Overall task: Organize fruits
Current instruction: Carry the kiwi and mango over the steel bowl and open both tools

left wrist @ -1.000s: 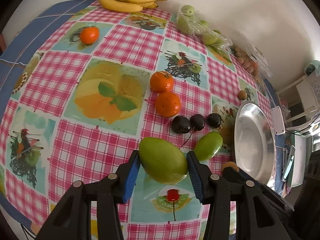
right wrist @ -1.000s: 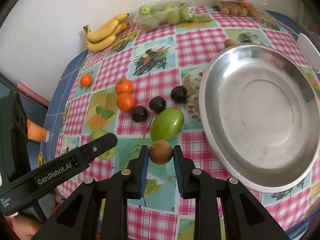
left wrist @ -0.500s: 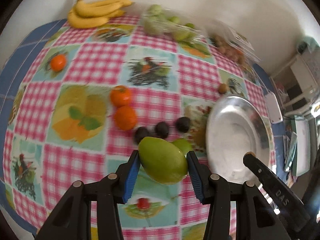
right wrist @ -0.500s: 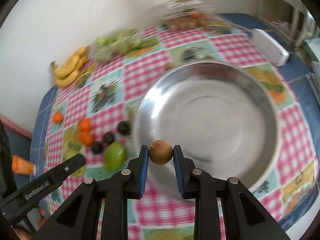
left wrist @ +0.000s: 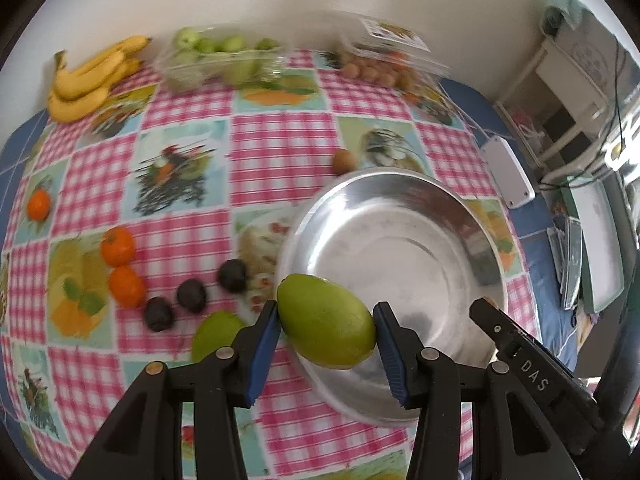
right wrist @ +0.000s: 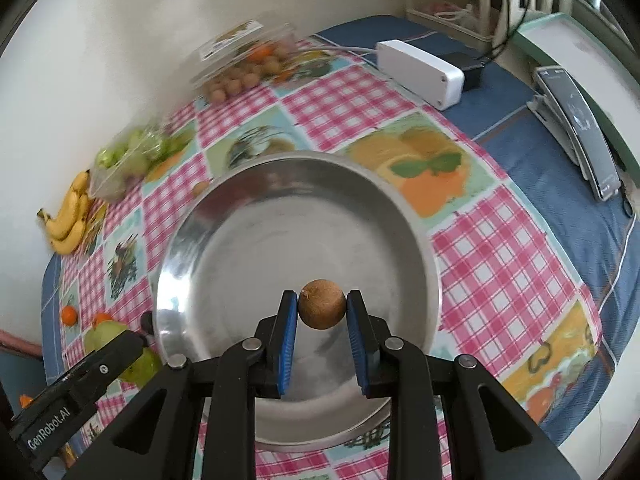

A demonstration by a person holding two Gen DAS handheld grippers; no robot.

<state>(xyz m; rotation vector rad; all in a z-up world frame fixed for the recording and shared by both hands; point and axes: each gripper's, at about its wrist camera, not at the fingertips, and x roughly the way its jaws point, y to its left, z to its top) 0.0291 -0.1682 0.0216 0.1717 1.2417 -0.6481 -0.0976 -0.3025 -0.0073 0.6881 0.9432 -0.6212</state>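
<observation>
The left gripper (left wrist: pixel 326 336) is clamped on a large green mango (left wrist: pixel 326 320), its blue pads pressing the fruit's two ends so that the mango lies crosswise between the jaws, tilted with its left end higher. The held mango hangs in the air over the near left rim of a steel bowl (left wrist: pixel 400 200), partly above the checked tablecloth (left wrist: pixel 276 148).

The right gripper (right wrist: pixel 322 314) is nearly closed on a small round brown fruit (right wrist: pixel 322 309), which sits squarely between the tips of the two pads, gripped on its left and right sides. This fruit hangs above the inside of the steel bowl (right wrist: pixel 224 208), toward the near part of its floor. The bowl has nothing lying in it.

On the cloth to the left of the bowl lie a second green mango (left wrist: pixel 218 334), three dark plums (left wrist: pixel 192 295) in a row, and two oranges (left wrist: pixel 122 266) touching each other, with a third orange (left wrist: pixel 39 204) well apart near the table's left edge. Another small brown fruit (left wrist: pixel 344 160) rests just beyond the bowl's far rim. Along the wall are bananas (left wrist: pixel 92 80), a bag of green fruit (left wrist: pixel 216 60) and a clear box of small fruit (left wrist: pixel 384 68).
</observation>
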